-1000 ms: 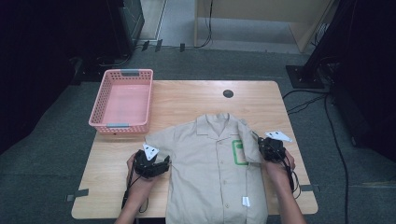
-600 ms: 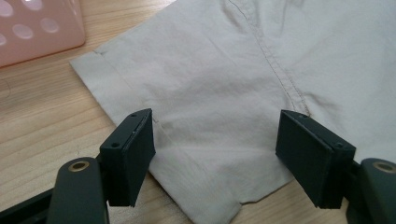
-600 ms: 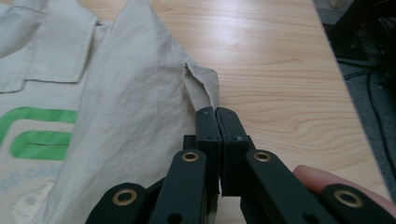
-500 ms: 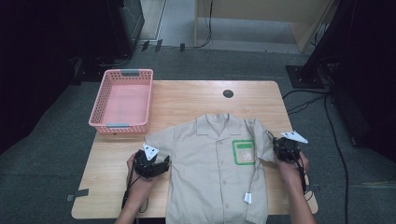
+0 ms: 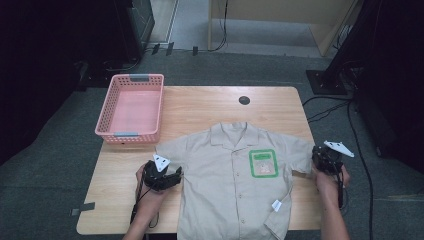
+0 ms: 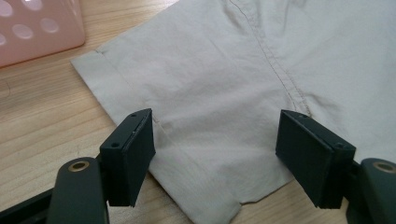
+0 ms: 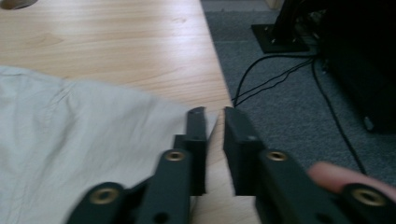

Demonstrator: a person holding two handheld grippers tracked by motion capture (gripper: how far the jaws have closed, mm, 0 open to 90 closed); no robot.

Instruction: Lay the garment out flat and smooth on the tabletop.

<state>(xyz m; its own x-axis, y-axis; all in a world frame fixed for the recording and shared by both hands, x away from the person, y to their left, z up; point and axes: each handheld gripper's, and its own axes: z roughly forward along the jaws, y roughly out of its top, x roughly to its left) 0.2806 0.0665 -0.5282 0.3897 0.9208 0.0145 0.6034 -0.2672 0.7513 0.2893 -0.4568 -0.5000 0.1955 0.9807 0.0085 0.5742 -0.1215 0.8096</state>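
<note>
Shirt [image 5: 235, 185] — between both grippers

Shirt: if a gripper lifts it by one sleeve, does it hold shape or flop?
Likely flops: the shirt lies flat and thin on the table, with soft creases at the sleeve. Probably light. It may slide on the smooth wood rather than bunch.

a beige short-sleeved cloth shirt [image 5: 235, 185] lies flat on the near half of the light wooden table [image 5: 210, 105]; a pink plastic basket [image 5: 131, 106] stands on the table's far left, behind the shirt's left sleeve.
</note>
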